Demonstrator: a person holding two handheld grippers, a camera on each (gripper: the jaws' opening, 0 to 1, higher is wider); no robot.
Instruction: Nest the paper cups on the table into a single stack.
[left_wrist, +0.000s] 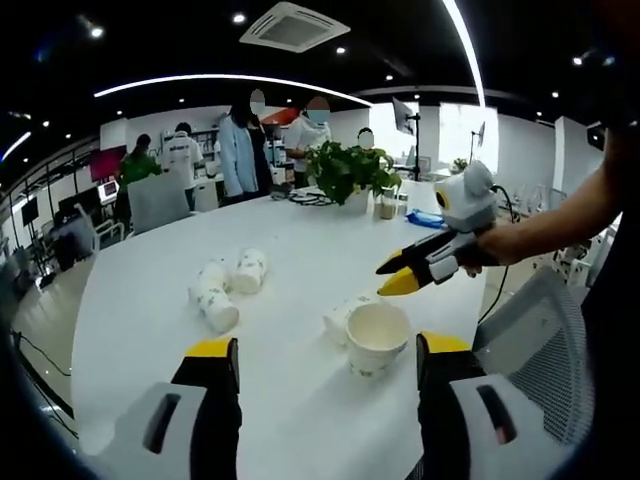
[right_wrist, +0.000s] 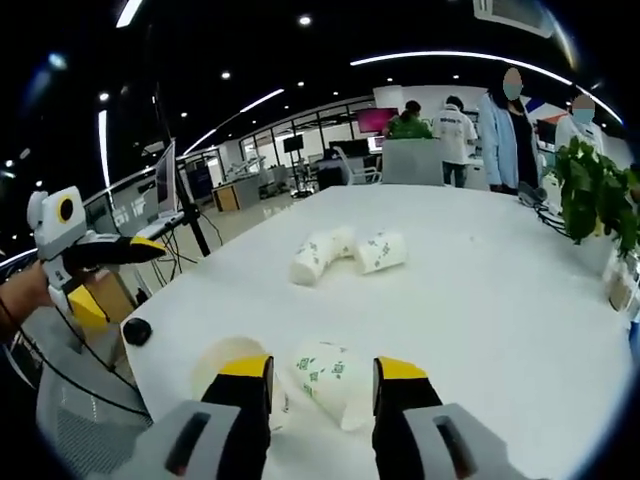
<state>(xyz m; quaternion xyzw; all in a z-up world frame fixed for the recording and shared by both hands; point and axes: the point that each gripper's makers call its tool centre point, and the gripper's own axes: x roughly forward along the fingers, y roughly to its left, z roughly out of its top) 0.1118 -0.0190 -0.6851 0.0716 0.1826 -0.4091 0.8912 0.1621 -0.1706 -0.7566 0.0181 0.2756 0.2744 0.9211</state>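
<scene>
cups near: an upright paper cup (left_wrist: 377, 338) stood open-mouthed on the white table (left_wrist: 300, 240), touching a second cup lying on its side (left_wrist: 340, 318) just beside it.
cups far: two more cups lay tipped over further along the table, one long enough to be a nested pair (left_wrist: 213, 297), the other (left_wrist: 248, 270) close by it.
left gripper (left_wrist: 325, 375): jaws wide apart, holding nothing, low over the table on either side of the upright cup.
right gripper (right_wrist: 320, 385): jaws apart, empty, bracketing the lying cup (right_wrist: 330, 380) without clamping it.
handling: thin paper, very light, easily crushed; likely to skid or roll on the smooth top. a soft pinch across the rim or upper wall looked safest.
edges: the near cups sat not far from the table's front edge, with a mesh chair (left_wrist: 550, 350) past it; a careless nudge could send one off.
room: broad bare tabletop between the two groups; a potted plant (left_wrist: 350, 170) and people stood well beyond.
</scene>
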